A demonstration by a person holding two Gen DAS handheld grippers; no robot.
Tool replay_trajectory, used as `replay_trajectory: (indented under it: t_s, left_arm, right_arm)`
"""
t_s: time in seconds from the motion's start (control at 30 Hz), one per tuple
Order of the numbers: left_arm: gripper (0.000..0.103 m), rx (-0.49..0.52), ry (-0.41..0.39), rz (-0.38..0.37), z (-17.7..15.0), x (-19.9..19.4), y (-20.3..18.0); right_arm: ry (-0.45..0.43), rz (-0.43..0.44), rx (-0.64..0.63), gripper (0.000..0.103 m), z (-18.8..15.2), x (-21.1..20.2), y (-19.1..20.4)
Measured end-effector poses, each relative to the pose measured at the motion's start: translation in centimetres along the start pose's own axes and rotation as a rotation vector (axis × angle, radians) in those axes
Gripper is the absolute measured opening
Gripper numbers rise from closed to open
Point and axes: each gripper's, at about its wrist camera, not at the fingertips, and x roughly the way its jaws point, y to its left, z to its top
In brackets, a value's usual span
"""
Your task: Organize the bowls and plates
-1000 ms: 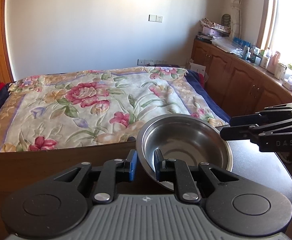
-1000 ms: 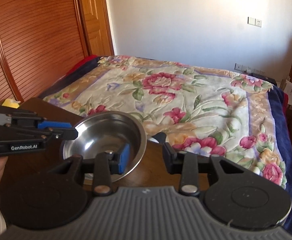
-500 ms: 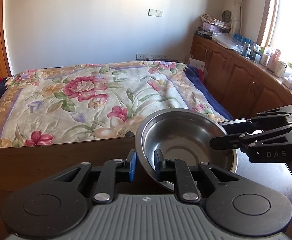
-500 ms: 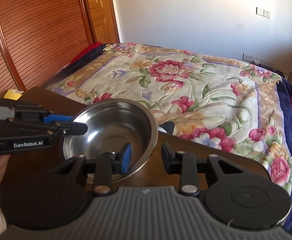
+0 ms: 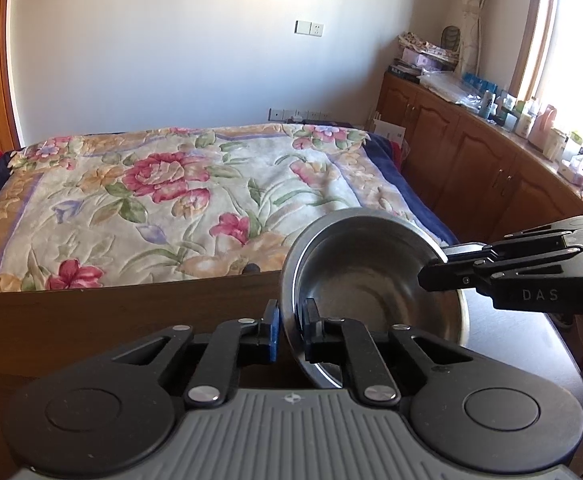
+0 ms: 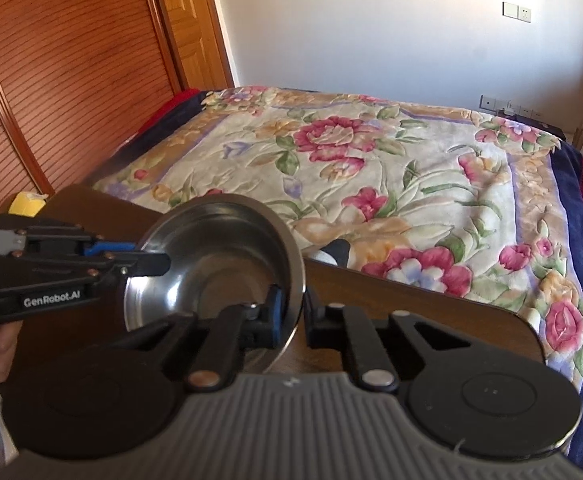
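A stainless steel bowl (image 5: 371,280) is held tilted above the dark wooden table (image 5: 91,320). My left gripper (image 5: 289,330) is shut on the bowl's near rim. My right gripper (image 6: 293,312) is shut on the opposite rim of the same bowl (image 6: 211,264). In the left wrist view the right gripper's fingers (image 5: 451,272) reach in from the right at the bowl's rim. In the right wrist view the left gripper's fingers (image 6: 143,262) come in from the left.
A bed with a floral quilt (image 5: 171,200) lies beyond the table edge. Wooden cabinets (image 5: 471,160) with clutter stand on the right under the window. A wooden wardrobe (image 6: 51,80) and a yellow object (image 6: 27,204) are on the left.
The right gripper has closed on the bowl's rim. The bowl has been lifted and tilted up, held by both grippers.
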Motion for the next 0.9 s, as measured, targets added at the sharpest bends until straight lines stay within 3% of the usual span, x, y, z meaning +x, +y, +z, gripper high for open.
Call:
replay_trajectory:
  t_s: [0.5, 0.9]
  left_arm:
    - [0.010, 0.015, -0.104, -0.011, 1.0, -6.8, -1.9]
    - [0.010, 0.037, -0.188, -0.049, 0.3, -13.6, -4.1]
  right_arm:
    - [-0.106, -0.028, -0.026, 0.010, 1.1, -5.7, 1.9]
    - [-0.185, -0.077, -0.062, 0.010, 0.1, -11.9, 4.5]
